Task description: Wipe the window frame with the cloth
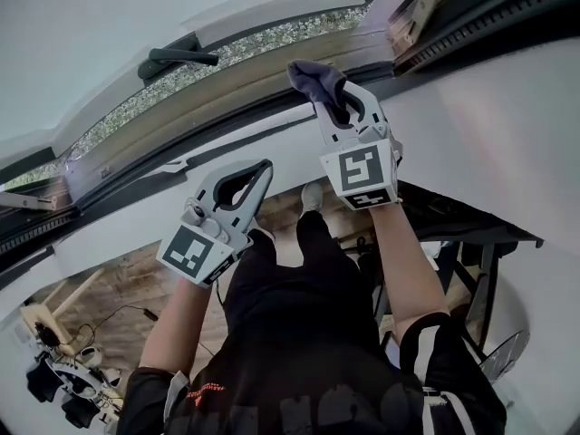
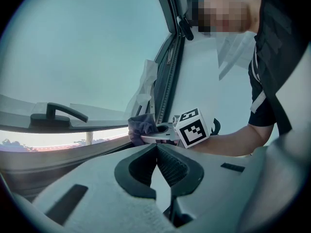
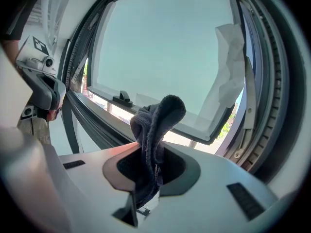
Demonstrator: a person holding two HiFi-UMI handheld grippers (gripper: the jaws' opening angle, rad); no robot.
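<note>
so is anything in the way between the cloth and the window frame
Nothing visible. The cloth, clamped in the jaws of the right gripper, is right by the window frame with nothing between them; the window handle sits off to its left.

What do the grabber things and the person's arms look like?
The left gripper and right gripper are light grey plastic, with black ribbed pads inside. Each carries a white cube with black square markers. No cables show. The person wears a black short-sleeved shirt with white trim at the sleeve.
</note>
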